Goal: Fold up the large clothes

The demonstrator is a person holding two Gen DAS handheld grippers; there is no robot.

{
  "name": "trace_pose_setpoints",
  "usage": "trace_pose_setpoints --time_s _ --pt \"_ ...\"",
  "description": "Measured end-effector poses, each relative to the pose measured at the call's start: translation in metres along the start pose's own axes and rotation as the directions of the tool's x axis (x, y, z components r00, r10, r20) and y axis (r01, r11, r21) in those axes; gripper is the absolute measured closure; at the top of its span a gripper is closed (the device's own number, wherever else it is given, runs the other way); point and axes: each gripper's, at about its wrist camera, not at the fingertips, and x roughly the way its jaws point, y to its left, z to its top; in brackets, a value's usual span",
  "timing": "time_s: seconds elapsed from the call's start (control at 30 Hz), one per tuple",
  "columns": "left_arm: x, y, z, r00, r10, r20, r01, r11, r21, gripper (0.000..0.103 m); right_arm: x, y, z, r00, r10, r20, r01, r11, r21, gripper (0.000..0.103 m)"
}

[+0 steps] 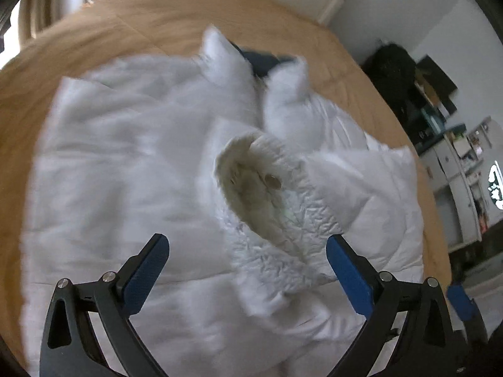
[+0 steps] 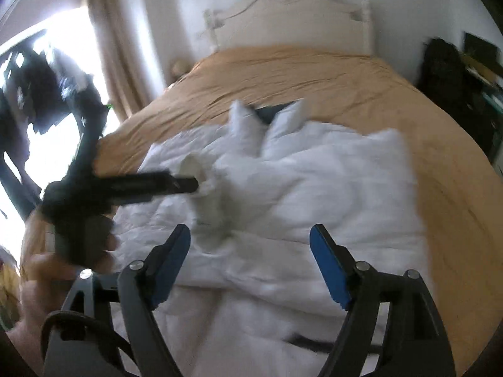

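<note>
Blue pads of my right gripper (image 2: 250,262) sit nearest in the right wrist view, spread wide with nothing between them; they hang over the near edge of the white padded coat (image 2: 283,188). No earlier view to compare, so I note only that they stand apart and touch no cloth.

Left gripper (image 1: 248,248) in its own view is also spread wide. The coat's knit cuff (image 1: 261,188) lies in the gap ahead of the pads, but neither pad presses it. From the right wrist view the same tool looks edge-on, its tip at or very near the cuff; contact I cannot tell through the blur.

Risks, as I judge them:
- Sleeve lies loose on the coat body; closing now could catch only the cuff's rib, and it would slide off once lifted.
- Thick filling may spring a fold back open.
- Both frames are smeared, so a grab on poor aim could bunch the cloth.

Farther out, the coat lies spread mid-bed on the tan bedspread (image 2: 314,72), its collar points (image 1: 220,56) upright, a dark blue item (image 1: 261,59) just behind them. White headboard (image 2: 292,15) beyond.
</note>
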Motion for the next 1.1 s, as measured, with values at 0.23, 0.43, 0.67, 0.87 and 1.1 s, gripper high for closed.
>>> trace_pose_setpoints --time_s 0.23,0.43,0.67,0.87,1.1 --pt "0.024 0.004 -0.006 0.998 0.038 -0.041 -0.041 0.997 -0.073 0.029 -0.059 -0.082 -0.015 0.997 -0.081 0.013 0.078 0.982 0.172 0.024" --pt "-0.004 0.022 -0.006 0.998 0.066 -0.007 -0.067 0.995 -0.08 0.077 -0.072 -0.1 -0.023 0.996 -0.082 0.017 0.076 0.973 0.22 0.024" --pt "-0.056 0.085 0.008 0.998 -0.054 0.043 0.06 0.984 -0.167 0.066 -0.064 -0.085 -0.016 0.998 -0.057 0.016 0.053 0.981 0.186 0.024" --pt "-0.069 0.156 -0.004 0.999 0.023 0.038 -0.009 0.944 -0.329 0.025 -0.021 -0.072 -0.007 0.998 -0.045 -0.049 0.053 0.983 0.174 0.024" --pt "-0.107 0.103 -0.019 0.982 -0.141 0.128 0.167 0.96 -0.224 0.013 0.029 -0.091 -0.026 0.99 0.0 -0.14 0.041 0.957 0.287 0.024"
